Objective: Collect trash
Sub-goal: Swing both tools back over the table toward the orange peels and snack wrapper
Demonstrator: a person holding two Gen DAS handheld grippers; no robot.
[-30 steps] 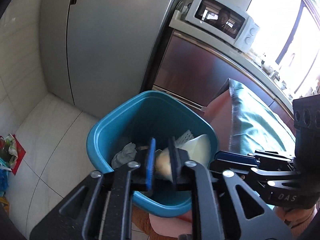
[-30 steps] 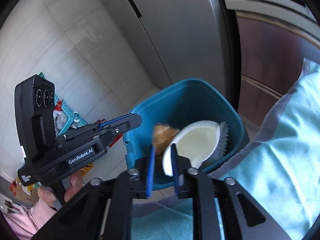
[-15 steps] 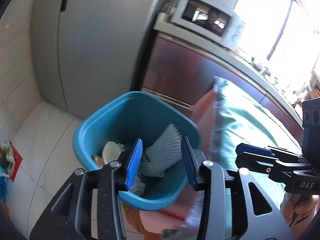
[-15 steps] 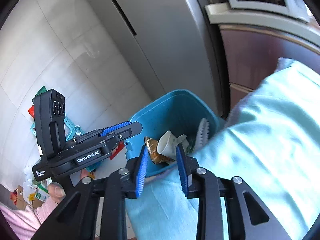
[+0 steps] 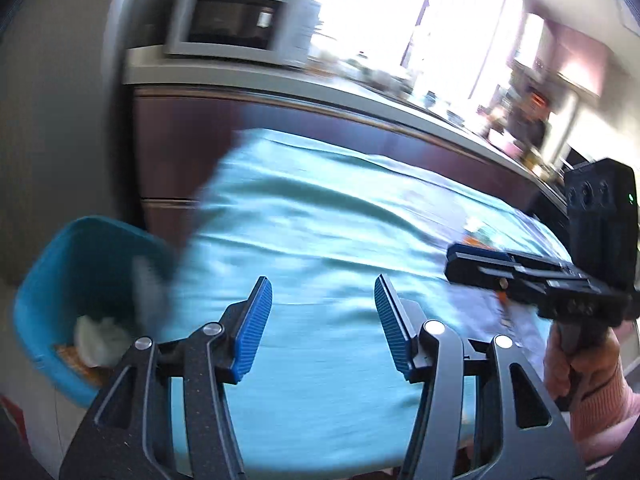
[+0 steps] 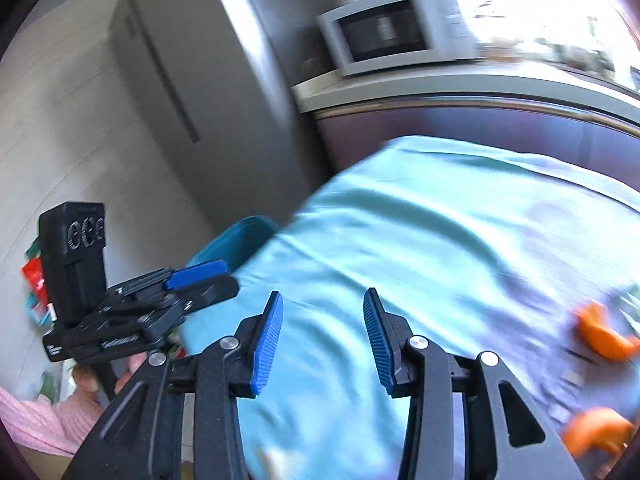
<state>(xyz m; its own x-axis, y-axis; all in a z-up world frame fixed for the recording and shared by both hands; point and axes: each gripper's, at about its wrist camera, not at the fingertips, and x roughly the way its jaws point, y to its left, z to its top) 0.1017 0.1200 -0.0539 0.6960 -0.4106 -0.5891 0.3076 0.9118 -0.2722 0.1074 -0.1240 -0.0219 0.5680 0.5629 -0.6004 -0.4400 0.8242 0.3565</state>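
A blue trash bin [image 5: 60, 264] stands on the floor at the table's left end, with white paper and other scraps inside; only its rim [image 6: 240, 236] shows in the right wrist view. My left gripper [image 5: 322, 324] is open and empty above the teal tablecloth [image 5: 320, 220]. My right gripper [image 6: 322, 344] is open and empty above the same cloth [image 6: 440, 240]. Orange peel pieces [image 6: 600, 332] lie blurred on the cloth at the far right, one more [image 6: 592, 428] nearer. The right gripper's body [image 5: 560, 280] shows in the left view, the left one's [image 6: 120, 308] in the right view.
A grey fridge [image 6: 200, 80] stands behind the bin. A white microwave [image 5: 240, 24] sits on a counter [image 5: 320, 88] above dark cabinets behind the table. Small items [image 5: 480, 236] lie blurred on the cloth's far right. Coloured packets [image 6: 34, 276] lie on the floor at left.
Both grippers let their trash fall into the bin, opened wide, and swung right from over the bin to over the tablecloth. The views are motion-blurred.
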